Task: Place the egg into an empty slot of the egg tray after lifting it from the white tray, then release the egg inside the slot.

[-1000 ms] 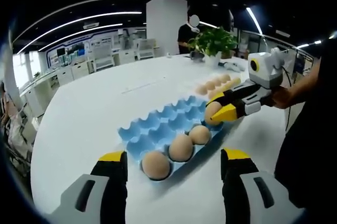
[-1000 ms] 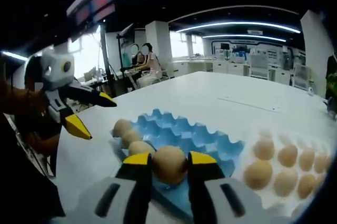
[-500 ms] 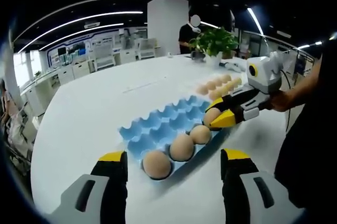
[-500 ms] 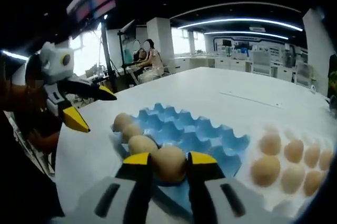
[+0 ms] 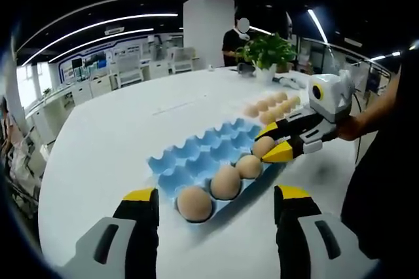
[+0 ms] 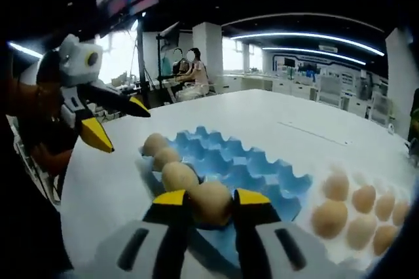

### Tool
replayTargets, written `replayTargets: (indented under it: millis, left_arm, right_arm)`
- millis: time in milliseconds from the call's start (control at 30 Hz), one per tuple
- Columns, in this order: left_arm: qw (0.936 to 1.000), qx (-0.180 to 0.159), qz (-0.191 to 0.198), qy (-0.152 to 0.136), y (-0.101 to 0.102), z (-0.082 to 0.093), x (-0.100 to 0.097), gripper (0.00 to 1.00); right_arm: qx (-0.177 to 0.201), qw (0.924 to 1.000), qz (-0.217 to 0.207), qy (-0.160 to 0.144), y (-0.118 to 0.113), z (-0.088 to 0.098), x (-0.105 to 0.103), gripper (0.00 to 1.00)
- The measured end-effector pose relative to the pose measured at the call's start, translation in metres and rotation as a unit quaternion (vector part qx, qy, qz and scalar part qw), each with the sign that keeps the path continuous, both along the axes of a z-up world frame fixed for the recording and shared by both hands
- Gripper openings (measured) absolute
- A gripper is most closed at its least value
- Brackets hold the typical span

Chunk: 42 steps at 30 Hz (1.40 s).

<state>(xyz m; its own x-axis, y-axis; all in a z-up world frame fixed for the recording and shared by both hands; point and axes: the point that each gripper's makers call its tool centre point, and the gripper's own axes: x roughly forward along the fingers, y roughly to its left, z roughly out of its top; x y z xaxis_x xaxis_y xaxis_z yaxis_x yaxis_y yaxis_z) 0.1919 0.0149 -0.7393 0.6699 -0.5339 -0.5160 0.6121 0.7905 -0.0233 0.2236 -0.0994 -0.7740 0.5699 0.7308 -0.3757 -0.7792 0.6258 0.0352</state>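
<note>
The right gripper (image 6: pixel 211 199) has its jaws closed on an egg (image 6: pixel 211 204), held low over the near edge of the blue egg tray (image 6: pixel 252 165); in the left gripper view the same gripper (image 5: pixel 270 145) reaches in from the right, with the egg (image 5: pixel 263 145) pinched between its yellow tips next to the row of eggs already seated. I judge the egg to be over the 4th slot of that row, but whether it has bottomed in the cup cannot be told.

The main risk, as I see it, is letting go too high or off-centre. If the jaws open while the egg sits on a ridge between cups, it may roll against the neighbour egg (image 6: pixel 180 177) just beside it, or tip toward the bench (image 6: pixel 124 167). A crack is also possible if the jaws press down hard on the thin shell, or if a yellow tip snags the tray wall as they part and drags the light tray along.

The left gripper (image 5: pixel 213 208) hangs near the tray's other end with its jaws wide and holding nothing, so the tray has nothing pinning it. Further out, the white tray (image 6: pixel 393 253) carries about 6 more eggs (image 6: pixel 330 217), near enough that a careless retreat could clip them.
</note>
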Motion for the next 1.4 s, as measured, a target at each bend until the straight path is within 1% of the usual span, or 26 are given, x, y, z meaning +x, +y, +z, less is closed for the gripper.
replayTargets:
  millis: [67, 267, 633, 700, 767, 800, 833, 900, 967, 1033, 1167, 1233, 1267, 1333, 1367, 1400]
  left_arm:
    - [1.0, -0.002, 0.0, 0.001, 0.0, 0.0, 0.0, 0.72]
    - [1.0, -0.002, -0.003, 0.0, -0.003, 0.001, 0.002, 0.72]
    - [1.0, -0.002, -0.004, -0.002, -0.005, 0.002, 0.003, 0.72]
    - [1.0, -0.003, -0.004, -0.002, -0.005, 0.002, 0.003, 0.72]
    - [1.0, -0.003, -0.004, -0.002, -0.005, 0.002, 0.004, 0.72]
    - [1.0, -0.002, -0.006, -0.002, -0.006, 0.002, 0.003, 0.72]
    - [1.0, -0.002, -0.007, -0.002, -0.006, 0.001, 0.003, 0.72]
    - [1.0, -0.003, -0.007, -0.001, -0.007, 0.001, 0.003, 0.72]
    - [1.0, -0.004, -0.008, 0.0, -0.007, 0.001, 0.003, 0.72]
    - [1.0, -0.003, -0.008, 0.0, -0.007, 0.001, 0.003, 0.72]
    - [0.9999, -0.004, -0.01, -0.001, -0.009, 0.002, 0.004, 0.72]
    - [0.9999, -0.008, -0.008, -0.003, -0.009, 0.004, 0.005, 0.72]
    - [0.9999, -0.008, -0.008, -0.004, -0.01, 0.004, 0.005, 0.72]
    - [0.9999, -0.007, -0.008, -0.004, -0.009, 0.004, 0.005, 0.72]
    - [0.9999, -0.006, -0.009, -0.004, -0.01, 0.004, 0.004, 0.72]
    - [0.9999, -0.006, -0.01, -0.003, -0.01, 0.004, 0.004, 0.72]
  right_arm:
    - [0.009, 1.0, 0.0, 0.002, -0.001, 0.001, 0.002, 0.26]
    - [0.008, 0.9999, -0.006, 0.003, -0.006, 0.003, 0.002, 0.27]
    - [0.005, 0.9997, -0.024, -0.003, -0.032, 0.005, -0.005, 0.26]
    - [-0.002, 0.9991, -0.041, -0.004, -0.043, 0.004, -0.003, 0.25]
    - [0.001, 0.9982, -0.06, 0.001, -0.055, 0.004, 0.0, 0.25]
    - [-0.003, 0.9963, -0.086, 0.001, -0.07, 0.004, 0.004, 0.25]
    - [-0.006, 0.9955, -0.094, 0.0, -0.076, 0.004, 0.005, 0.25]
    - [-0.007, 0.9935, -0.113, -0.009, -0.09, 0.007, 0.008, 0.25]
    - [-0.014, 0.9897, -0.142, -0.008, -0.113, 0.006, 0.01, 0.25]
    - [-0.014, 0.9868, -0.162, 0.0, -0.128, 0.005, 0.011, 0.25]
    - [-0.032, 0.9804, -0.194, -0.007, -0.16, 0.003, 0.012, 0.25]
    - [-0.033, 0.9758, -0.216, -0.004, -0.178, 0.003, 0.012, 0.25]
    - [-0.035, 0.9734, -0.226, -0.008, -0.186, 0.004, 0.013, 0.25]
    - [-0.037, 0.9715, -0.234, -0.01, -0.195, 0.005, 0.013, 0.25]
    - [-0.048, 0.9663, -0.252, -0.018, -0.21, 0.007, 0.014, 0.25]
    - [-0.051, 0.9644, -0.259, -0.021, -0.217, 0.007, 0.014, 0.25]
